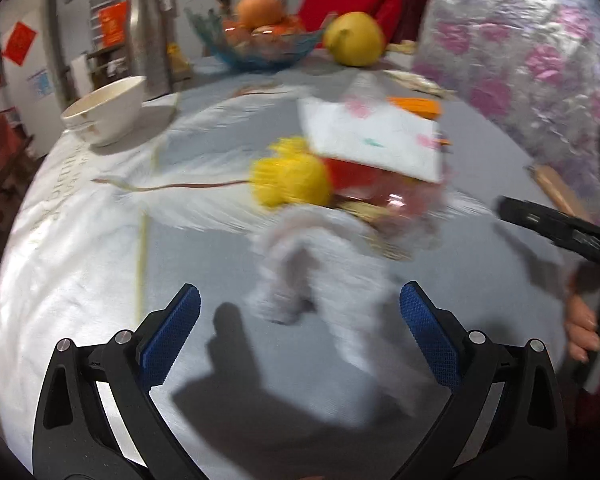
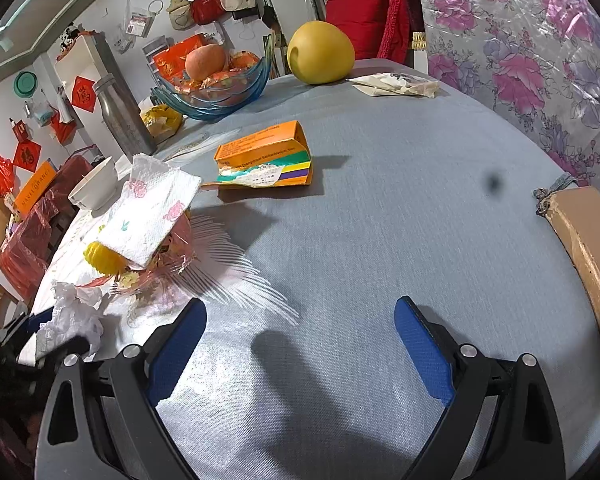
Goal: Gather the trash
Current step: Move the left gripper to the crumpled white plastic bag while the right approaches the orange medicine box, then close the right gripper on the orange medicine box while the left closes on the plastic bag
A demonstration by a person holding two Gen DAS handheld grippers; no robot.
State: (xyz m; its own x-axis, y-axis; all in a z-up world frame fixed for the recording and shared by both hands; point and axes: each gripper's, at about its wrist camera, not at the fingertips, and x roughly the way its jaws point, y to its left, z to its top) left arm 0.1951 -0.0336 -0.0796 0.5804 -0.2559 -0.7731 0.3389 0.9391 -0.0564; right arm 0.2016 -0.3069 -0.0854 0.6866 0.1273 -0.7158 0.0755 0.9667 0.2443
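Note:
A crumpled white tissue (image 1: 296, 268) lies on the grey table just ahead of my open, empty left gripper (image 1: 300, 300); the view is blurred. It also shows in the right wrist view (image 2: 74, 316) at the left. Behind it sits a pile: a yellow object (image 1: 288, 184), clear pinkish wrapper (image 1: 400, 208) and a flat printed paper napkin (image 1: 376, 136), also seen in the right wrist view (image 2: 152, 216). An orange flattened box (image 2: 266, 156) lies mid-table. My right gripper (image 2: 300, 320) is open and empty over bare table.
A white bowl (image 1: 108, 110), a steel bottle (image 2: 122, 114), a blue glass fruit bowl (image 2: 216, 84) and a yellow pomelo (image 2: 320, 52) stand at the back. A white packet (image 2: 396, 84) lies far right. A wooden chair back (image 2: 592, 248) is at the right edge.

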